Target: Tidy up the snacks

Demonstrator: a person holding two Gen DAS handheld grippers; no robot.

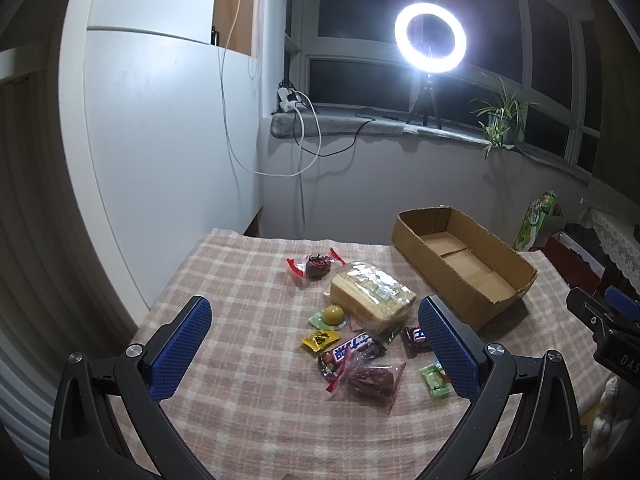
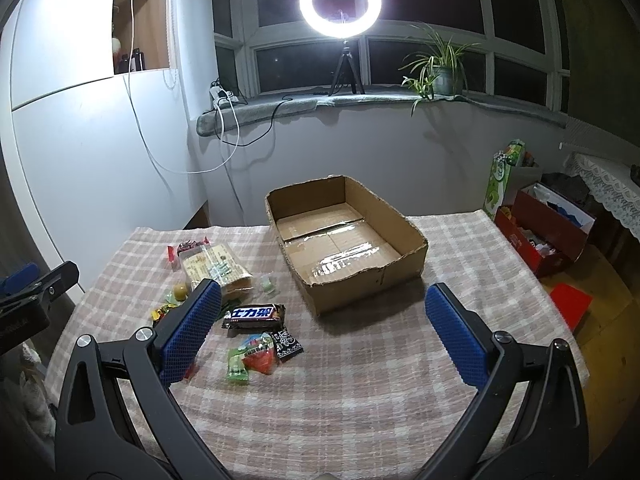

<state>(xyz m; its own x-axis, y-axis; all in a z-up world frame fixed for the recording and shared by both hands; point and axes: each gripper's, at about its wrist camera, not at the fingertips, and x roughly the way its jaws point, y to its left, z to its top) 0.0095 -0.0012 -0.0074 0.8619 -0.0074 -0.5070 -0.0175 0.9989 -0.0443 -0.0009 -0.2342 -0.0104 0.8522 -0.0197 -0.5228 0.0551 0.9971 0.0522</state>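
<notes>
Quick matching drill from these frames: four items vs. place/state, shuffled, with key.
1. box
2. Snickers bar
3. ring light
4. left gripper

A. on the windowsill, lit
B. open, above the snacks
C. on the cloth, empty
D. lying left of the box in the right wrist view

Pairs: 1-C, 2-D, 3-A, 4-B

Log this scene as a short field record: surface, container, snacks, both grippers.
surface: table under a pink plaid cloth
container: open cardboard box, nothing in it
snacks: loose pile left of the box, including a Snickers bar, a wrapped cake slab, a yellow jelly cup and a green candy
left gripper: open, holds nothing, above the pile
right gripper: open, holds nothing
</notes>
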